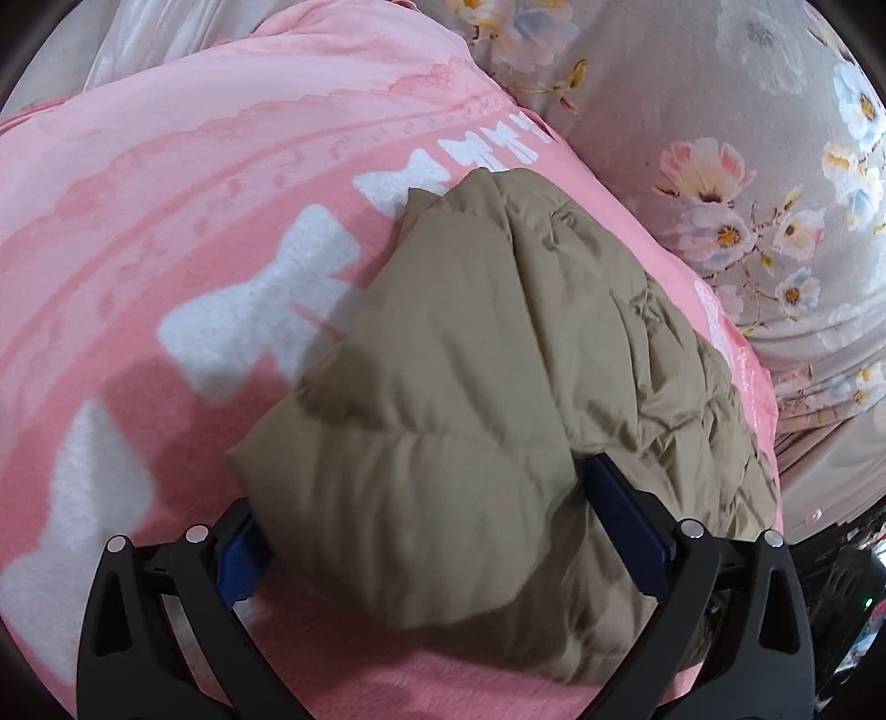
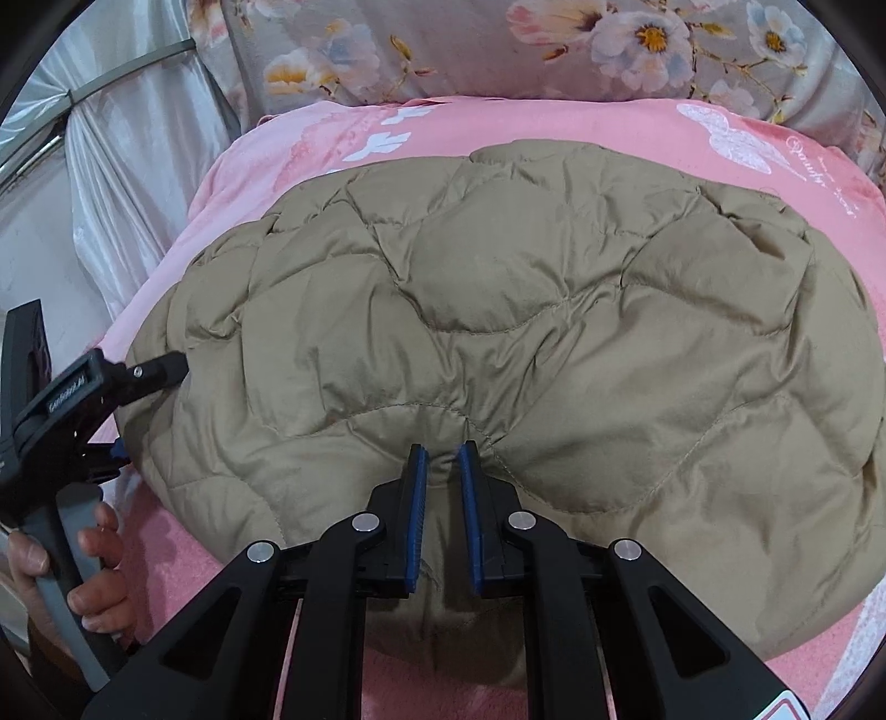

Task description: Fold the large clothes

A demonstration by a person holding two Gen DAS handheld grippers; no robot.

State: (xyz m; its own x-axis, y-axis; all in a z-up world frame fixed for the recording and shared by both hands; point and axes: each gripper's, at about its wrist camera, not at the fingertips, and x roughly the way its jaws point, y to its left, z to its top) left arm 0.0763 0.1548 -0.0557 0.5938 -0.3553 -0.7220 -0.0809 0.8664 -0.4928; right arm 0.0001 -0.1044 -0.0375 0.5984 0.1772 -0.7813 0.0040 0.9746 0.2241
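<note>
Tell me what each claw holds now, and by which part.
The right claw pinches a fold at the near edge of the tan quilted puffer jacket. The left claw is wide open around a jacket end, not clamping it.

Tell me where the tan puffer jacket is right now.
The tan puffer jacket lies on the pink blanket, below the floral bedding; the right gripper pinches its near edge, and the left gripper straddles its left end.
</note>
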